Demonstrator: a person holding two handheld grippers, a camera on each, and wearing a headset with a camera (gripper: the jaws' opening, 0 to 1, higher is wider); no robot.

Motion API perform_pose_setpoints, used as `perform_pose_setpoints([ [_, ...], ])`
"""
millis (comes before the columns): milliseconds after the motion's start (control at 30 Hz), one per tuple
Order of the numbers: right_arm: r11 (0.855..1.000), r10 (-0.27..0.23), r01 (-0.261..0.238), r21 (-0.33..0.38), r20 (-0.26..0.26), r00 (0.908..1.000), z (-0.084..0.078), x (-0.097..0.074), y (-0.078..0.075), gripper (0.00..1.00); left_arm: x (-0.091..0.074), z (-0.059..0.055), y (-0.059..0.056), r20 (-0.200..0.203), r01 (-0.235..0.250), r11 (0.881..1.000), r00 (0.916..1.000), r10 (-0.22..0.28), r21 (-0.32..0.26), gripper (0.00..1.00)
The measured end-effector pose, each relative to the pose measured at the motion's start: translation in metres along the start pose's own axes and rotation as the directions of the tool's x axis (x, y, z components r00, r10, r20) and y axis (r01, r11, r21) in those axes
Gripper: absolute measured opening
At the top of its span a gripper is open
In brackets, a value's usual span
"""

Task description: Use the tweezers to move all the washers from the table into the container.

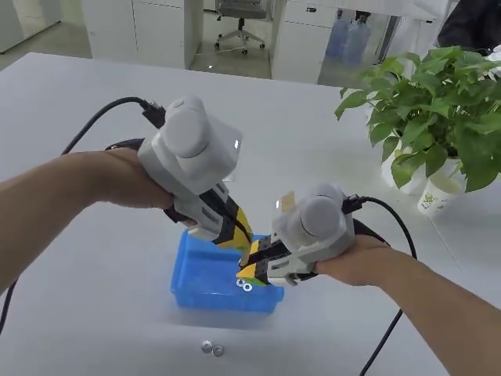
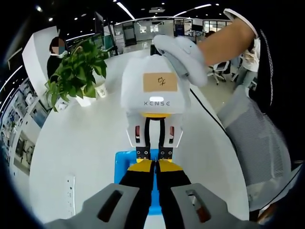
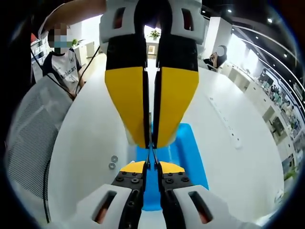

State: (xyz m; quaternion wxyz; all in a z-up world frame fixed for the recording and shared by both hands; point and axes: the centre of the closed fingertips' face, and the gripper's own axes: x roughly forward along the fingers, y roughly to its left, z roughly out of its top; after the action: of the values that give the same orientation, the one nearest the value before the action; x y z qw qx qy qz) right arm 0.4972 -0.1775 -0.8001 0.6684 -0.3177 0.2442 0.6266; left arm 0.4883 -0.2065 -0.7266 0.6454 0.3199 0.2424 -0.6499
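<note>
A blue container (image 1: 188,266) sits on the white table with two washers (image 1: 243,286) in its near corner. Two more washers (image 1: 212,348) lie on the table just in front of it, also seen left of the container (image 3: 190,152) as washers (image 3: 112,162). My left gripper (image 1: 241,235) and right gripper (image 1: 252,270) meet tip to tip above the container. The thin tweezers (image 3: 153,153) run from between my right gripper's (image 3: 151,167) yellow tips up into the left gripper's closed yellow jaws. My left gripper (image 2: 155,164) is shut, facing the right one over the container (image 2: 121,164).
A potted plant (image 1: 438,102) stands at the table's far right. A white power strip (image 3: 224,121) lies on the table. An office chair (image 3: 33,143) and a seated person are beside the table. Open tabletop spreads to the left of the container.
</note>
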Motion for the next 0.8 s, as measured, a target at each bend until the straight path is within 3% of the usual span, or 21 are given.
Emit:
perform_pose_setpoints([
  [267,1.000,0.000,0.000,-0.006,0.016,0.9999,0.007,0.000,0.015,0.11,-0.005,0.000,-0.016,0.001,0.004,1.000,1.0000,-0.004,-0.004,0.05],
  [800,0.999,0.044,-0.044,-0.014,0.004,0.9990,0.002,0.015,0.053,0.11,0.002,-0.014,-0.053,0.004,0.016,1.000,0.9999,-0.016,-0.025,0.05],
])
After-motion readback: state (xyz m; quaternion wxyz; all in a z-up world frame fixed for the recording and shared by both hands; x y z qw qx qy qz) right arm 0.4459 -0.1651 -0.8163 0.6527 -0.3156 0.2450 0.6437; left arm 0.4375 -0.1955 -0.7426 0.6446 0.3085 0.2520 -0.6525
